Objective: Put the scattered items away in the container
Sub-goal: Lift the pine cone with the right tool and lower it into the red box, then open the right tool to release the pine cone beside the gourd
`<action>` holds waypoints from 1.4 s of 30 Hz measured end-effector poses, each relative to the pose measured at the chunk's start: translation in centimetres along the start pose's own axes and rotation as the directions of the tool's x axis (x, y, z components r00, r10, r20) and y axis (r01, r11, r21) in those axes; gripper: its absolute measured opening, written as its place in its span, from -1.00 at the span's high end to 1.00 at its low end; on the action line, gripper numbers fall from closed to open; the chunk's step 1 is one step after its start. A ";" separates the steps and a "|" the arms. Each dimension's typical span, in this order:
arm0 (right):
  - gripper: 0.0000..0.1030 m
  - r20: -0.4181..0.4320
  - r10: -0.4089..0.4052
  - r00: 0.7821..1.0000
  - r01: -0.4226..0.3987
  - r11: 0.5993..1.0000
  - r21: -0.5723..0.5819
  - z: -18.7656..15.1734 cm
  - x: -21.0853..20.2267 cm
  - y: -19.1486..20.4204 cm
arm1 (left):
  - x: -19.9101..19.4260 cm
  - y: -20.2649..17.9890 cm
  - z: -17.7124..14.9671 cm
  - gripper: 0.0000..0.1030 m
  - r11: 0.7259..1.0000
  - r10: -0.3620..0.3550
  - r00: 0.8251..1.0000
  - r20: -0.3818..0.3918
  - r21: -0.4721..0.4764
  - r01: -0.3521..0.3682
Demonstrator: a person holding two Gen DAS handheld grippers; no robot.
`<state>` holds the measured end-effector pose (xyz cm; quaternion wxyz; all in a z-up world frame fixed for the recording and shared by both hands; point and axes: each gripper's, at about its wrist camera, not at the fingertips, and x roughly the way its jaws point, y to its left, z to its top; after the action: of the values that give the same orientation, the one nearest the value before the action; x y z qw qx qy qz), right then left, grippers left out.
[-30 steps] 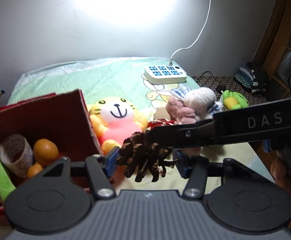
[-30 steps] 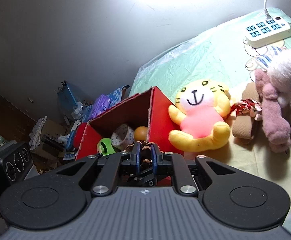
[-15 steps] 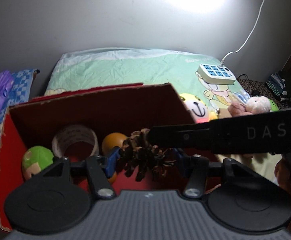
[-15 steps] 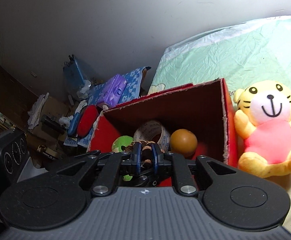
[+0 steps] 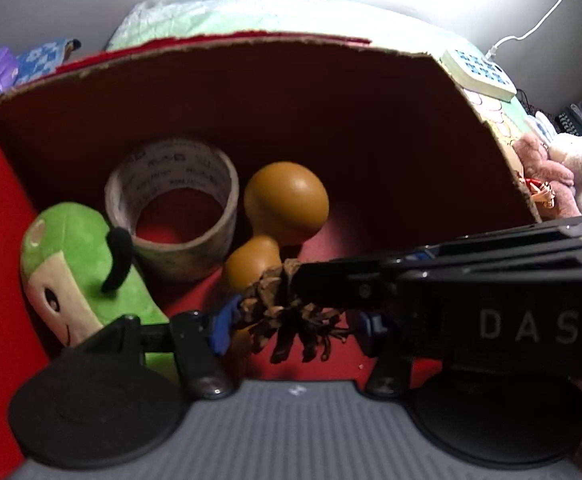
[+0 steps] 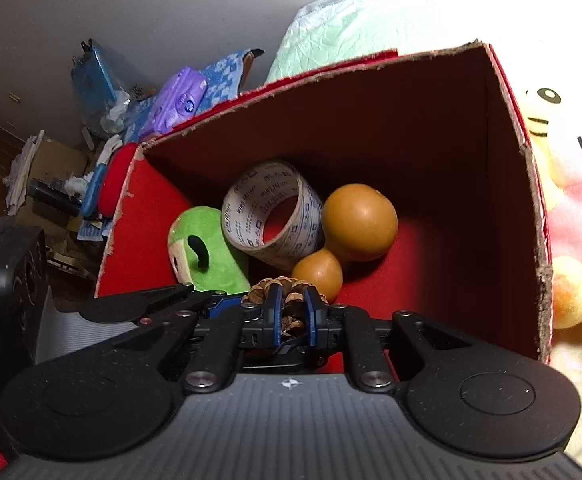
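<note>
Right gripper (image 6: pixel 291 314) clamped tight on pinecone (image 5: pixel 291 320), held over the open red box (image 5: pixel 251 92). Left gripper (image 5: pixel 295 328) fingers wide apart, holding nothing, either side of the cone. Tape roll (image 6: pixel 273 216), gourd (image 6: pixel 355 224), green plush (image 6: pixel 207 256) inside the box.

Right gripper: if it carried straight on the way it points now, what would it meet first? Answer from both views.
The right gripper, shut on the pine cone, points down into the red box. Straight ahead lies the small orange ball, probably first; depth is unclear, and the tape roll sits just beyond.
</note>
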<state>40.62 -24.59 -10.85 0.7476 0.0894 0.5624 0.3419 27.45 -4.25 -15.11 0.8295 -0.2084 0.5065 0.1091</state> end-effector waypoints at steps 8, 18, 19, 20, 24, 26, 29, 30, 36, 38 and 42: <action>0.68 -0.043 -0.045 0.998 0.045 0.999 0.010 0.3 0.8 0.1 | 0.6 0.4 0.6 -0.11 1.000 0.003 0.997 -0.072 -0.003 -0.003; 0.63 -0.086 -0.084 0.993 0.088 0.995 0.045 0.6 1.9 -0.8 | 0.7 0.6 0.7 -0.15 1.000 0.011 0.996 -0.091 -0.011 -0.012; 0.62 -0.088 -0.087 0.992 0.092 0.995 0.046 0.6 2.0 -0.8 | 0.7 0.6 0.7 -0.16 1.000 0.010 0.996 -0.091 -0.015 -0.011; 0.62 -0.089 -0.091 0.992 0.095 0.994 0.045 0.6 2.0 -0.8 | 0.7 0.7 0.7 -0.16 1.000 0.009 0.996 -0.092 -0.018 -0.011; 0.54 -0.087 -0.111 0.990 0.114 0.993 0.026 0.6 2.0 -0.6 | 0.7 0.6 0.8 -0.25 1.000 0.017 0.996 -0.089 -0.018 -0.019; 0.48 -0.082 -0.121 0.989 0.123 0.992 0.018 0.6 1.9 -0.5 | 0.6 0.6 0.8 -0.30 1.000 0.019 0.996 -0.087 -0.019 -0.021; 0.43 -0.079 -0.122 0.989 0.124 0.992 0.024 0.6 1.9 -0.6 | 0.6 0.6 0.8 -0.36 0.999 0.022 0.996 -0.083 -0.021 -0.024; 0.43 -0.080 -0.121 0.989 0.123 0.992 0.026 0.6 1.9 -0.7 | 0.6 0.6 0.8 -0.36 0.999 0.023 0.996 -0.083 -0.021 -0.024; 0.34 -0.065 -0.127 0.990 0.129 0.991 0.021 0.8 1.7 -0.5 | 0.3 0.6 0.8 -0.52 0.999 0.028 0.997 -0.073 -0.021 -0.029; 0.33 -0.067 -0.128 0.990 0.130 0.991 0.024 0.8 1.7 -0.5 | 0.3 0.5 0.8 -0.52 0.999 0.029 0.997 -0.069 -0.015 -0.030; 0.33 -0.054 -0.106 0.993 0.109 0.993 0.036 0.7 1.4 -0.6 | 0.2 0.5 0.8 -0.52 0.999 0.033 0.997 -0.063 -0.013 -0.034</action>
<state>41.65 -24.00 -11.96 0.7480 0.0644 0.5923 0.2924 27.96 -3.44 -15.14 0.8097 -0.2089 0.5352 0.1199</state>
